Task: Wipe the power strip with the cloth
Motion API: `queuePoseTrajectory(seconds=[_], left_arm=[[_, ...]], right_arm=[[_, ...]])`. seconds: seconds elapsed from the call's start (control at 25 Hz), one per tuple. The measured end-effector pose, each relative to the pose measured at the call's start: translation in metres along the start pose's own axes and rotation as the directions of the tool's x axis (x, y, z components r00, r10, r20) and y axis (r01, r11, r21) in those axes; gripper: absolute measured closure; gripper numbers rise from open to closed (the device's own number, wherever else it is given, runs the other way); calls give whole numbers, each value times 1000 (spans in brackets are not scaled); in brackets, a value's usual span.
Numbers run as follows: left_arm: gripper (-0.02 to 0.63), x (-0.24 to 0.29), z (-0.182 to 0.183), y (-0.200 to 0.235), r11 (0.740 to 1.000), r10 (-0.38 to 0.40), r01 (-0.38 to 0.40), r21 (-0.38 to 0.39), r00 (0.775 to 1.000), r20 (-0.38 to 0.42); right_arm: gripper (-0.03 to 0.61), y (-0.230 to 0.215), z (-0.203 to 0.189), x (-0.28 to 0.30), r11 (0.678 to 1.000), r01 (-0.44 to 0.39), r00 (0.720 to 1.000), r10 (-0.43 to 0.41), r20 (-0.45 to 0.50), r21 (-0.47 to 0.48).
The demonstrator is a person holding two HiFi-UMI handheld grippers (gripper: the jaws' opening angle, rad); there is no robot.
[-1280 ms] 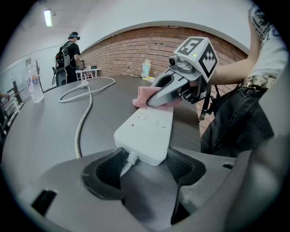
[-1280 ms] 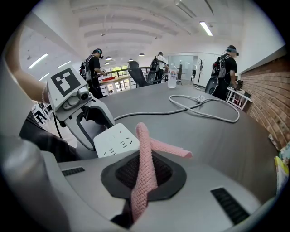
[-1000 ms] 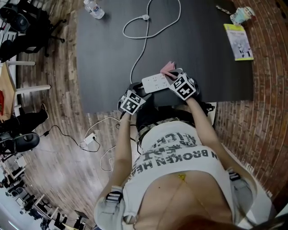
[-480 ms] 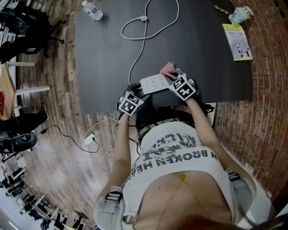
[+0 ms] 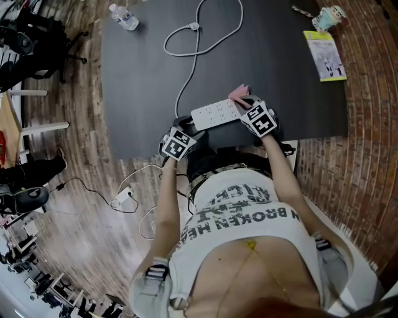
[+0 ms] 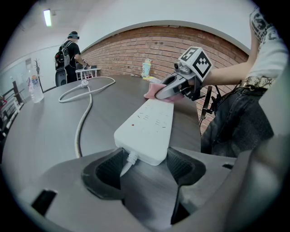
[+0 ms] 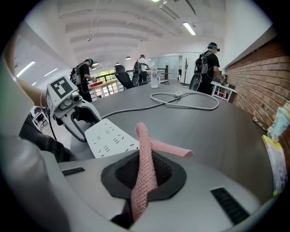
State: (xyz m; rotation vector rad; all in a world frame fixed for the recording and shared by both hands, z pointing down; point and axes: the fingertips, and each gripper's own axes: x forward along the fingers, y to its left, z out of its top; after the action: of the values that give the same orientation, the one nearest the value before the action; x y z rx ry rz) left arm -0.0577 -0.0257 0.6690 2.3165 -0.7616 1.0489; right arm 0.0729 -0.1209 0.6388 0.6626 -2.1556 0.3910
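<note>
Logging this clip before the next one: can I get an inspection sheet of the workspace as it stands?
Surface: dark table.
Job's things: white power strip near the front edge; pink cloth at its right end.
Clutter: water bottle, booklet, small colourful container at the far corners.
Grippers: left gripper clamps the strip's cord end; right gripper shut on the cloth.
Cables: white cord loops across the table; white adapter with cable on the floor.
Surroundings: wood floor, brick wall, people behind.
</note>
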Motion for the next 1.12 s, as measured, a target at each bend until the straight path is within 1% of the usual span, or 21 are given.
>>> queuePoseTrajectory(seconds=[0.28, 0.44, 0.56, 0.76, 0.88, 1.12], left_arm=[[328, 2, 0, -1, 1000, 3, -3, -3, 1000, 6], [328, 2, 0, 0, 1000, 5, -5, -2, 1000, 9], [328, 1, 0, -1, 1000, 6, -6, -2, 1000, 11], [328, 4, -3, 1, 1000, 5, -6, 2, 1000, 24], [328, 3, -3, 1, 1000, 6, -6, 3, 1000, 16], [328, 1, 0, -1, 1000, 6, -6, -1, 1000, 20]], right_arm=[[561, -1, -1, 0, 1000, 8, 1000, -9, 19, 4], [562, -5, -2, 0, 1000, 30, 999, -30, 33, 2], [561, -12, -8, -6, 999, 46, 999, -47, 13, 19], [562, -24, -19, -15, 994, 97, 995, -97, -5, 57], [563, -27, -22, -18, 991, 106, 994, -105, -11, 82], [561, -27, -23, -18, 989, 127, 992, -127, -14, 70]])
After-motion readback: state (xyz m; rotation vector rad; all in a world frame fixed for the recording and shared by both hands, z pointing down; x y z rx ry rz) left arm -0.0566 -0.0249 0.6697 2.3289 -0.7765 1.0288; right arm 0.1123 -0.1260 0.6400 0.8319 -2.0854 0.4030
